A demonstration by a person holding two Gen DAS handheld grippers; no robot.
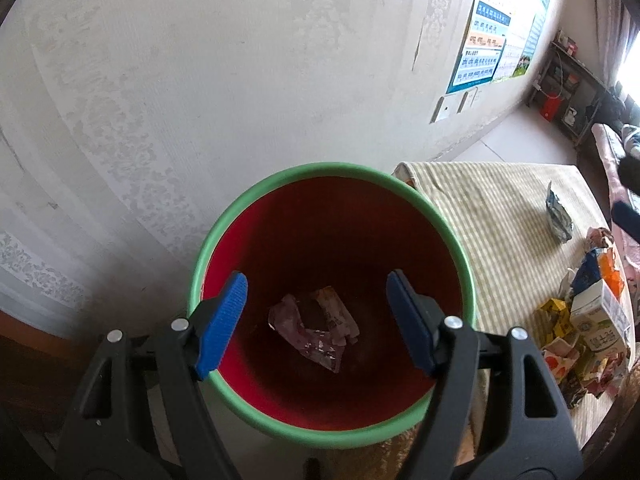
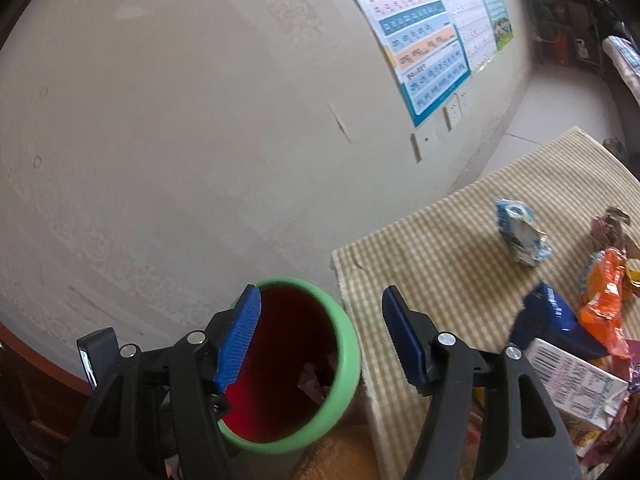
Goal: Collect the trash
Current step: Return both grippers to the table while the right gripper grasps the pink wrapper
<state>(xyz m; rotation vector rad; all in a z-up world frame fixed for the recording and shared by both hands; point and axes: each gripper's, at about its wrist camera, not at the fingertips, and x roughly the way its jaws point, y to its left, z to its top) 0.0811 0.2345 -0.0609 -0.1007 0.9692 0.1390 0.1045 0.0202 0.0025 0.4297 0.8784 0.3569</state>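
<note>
Both grippers are empty with jaws apart: the left gripper (image 1: pixel 316 320) hangs over the red bin (image 1: pixel 448 240), where crumpled wrappers (image 1: pixel 316 328) lie. The right gripper (image 2: pixel 320 336) straddles the bin's rim. The remaining trash pile (image 2: pixel 592 344) sits at three o'clock; a careless swing could tip the bin.

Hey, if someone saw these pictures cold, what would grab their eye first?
The bin, red inside with a green rim, sits below the open left gripper, crumpled wrappers at its bottom. To its right, a heap of cartons and packets lies on the striped cloth, and bright posters hang on the wall.
</note>
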